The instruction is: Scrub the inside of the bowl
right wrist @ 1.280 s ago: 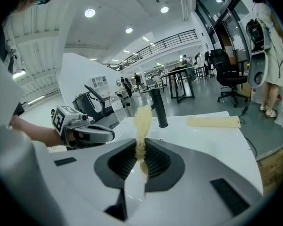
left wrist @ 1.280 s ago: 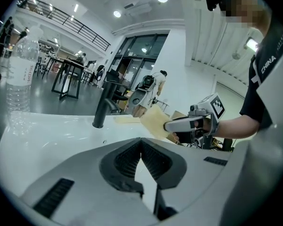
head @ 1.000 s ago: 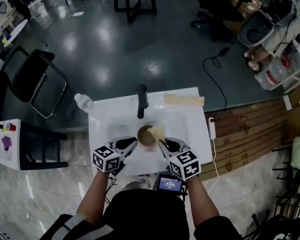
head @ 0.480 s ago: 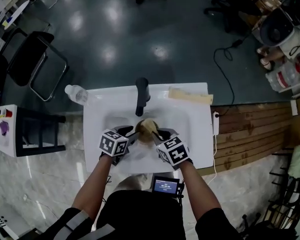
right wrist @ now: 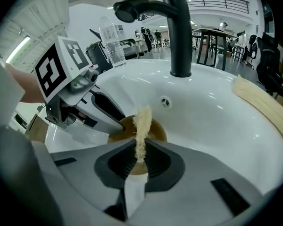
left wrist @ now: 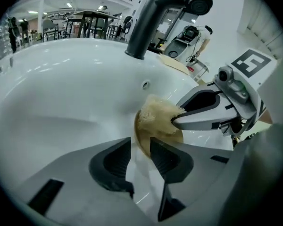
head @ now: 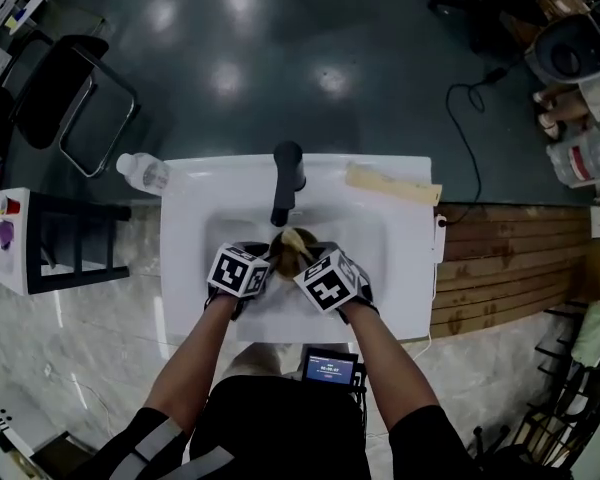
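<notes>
A brown bowl (head: 286, 258) lies tilted in the white sink (head: 195, 218), below the black faucet (head: 285, 183). My right gripper (right wrist: 140, 157) is shut on a thin yellow scrub pad (right wrist: 142, 124), which stands edge-on over the bowl (right wrist: 156, 133). My left gripper (left wrist: 140, 157) is open; its jaws have just been opening wide and then easing in a little. The bowl's rim (left wrist: 148, 140) lies just ahead of its tips, with no pad pressing on it. The right gripper's fingertips (left wrist: 177, 120) sit against the pad (left wrist: 158, 114).
A water bottle (head: 140, 171) stands at the sink's back left and a yellow cloth (head: 392, 183) at its back right. A small screen (head: 330, 368) hangs at the front edge. A chair (head: 70, 118) and a side table (head: 5, 238) stand to the left.
Both grippers, with the bowl and pad, have moved from the sink's front edge down into the basin, closer to the faucet and to each other.
</notes>
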Demonstrator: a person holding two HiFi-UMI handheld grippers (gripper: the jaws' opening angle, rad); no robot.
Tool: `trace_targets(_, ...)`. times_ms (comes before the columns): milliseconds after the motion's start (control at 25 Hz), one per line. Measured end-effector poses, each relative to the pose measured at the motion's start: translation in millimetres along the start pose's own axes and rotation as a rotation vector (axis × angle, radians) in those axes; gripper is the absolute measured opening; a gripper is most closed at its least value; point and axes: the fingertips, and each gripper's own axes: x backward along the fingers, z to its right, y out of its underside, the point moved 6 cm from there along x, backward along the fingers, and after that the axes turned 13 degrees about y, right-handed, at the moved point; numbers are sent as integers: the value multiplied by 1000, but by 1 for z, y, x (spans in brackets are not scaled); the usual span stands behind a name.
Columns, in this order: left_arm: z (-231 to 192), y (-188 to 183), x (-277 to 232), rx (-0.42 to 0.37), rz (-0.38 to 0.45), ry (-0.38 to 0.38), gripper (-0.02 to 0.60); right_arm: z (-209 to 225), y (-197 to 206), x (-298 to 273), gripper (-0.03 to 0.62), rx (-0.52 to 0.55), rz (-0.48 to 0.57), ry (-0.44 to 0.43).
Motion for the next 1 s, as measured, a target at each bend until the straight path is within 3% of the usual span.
trace_targets(120, -5, 2, -5, 32, 8, -4, 66, 2, 0, -11, 40, 25, -48, 28)
trace_targets(320, -8, 1, -7, 59, 37, 24, 52, 5, -4, -23, 40, 27, -95, 81)
trace_targets(560, -6, 1, -7, 42, 44, 28, 51, -1, -15, -33, 40, 105, -115, 157)
trace_targets(760, -8, 2, -6, 57, 51, 29, 48, -24, -22, -38, 40, 231, -80, 100)
trace_targets(1000, -10, 4, -5, 116, 77, 36, 40, -38, -18, -39, 40, 256, -42, -14)
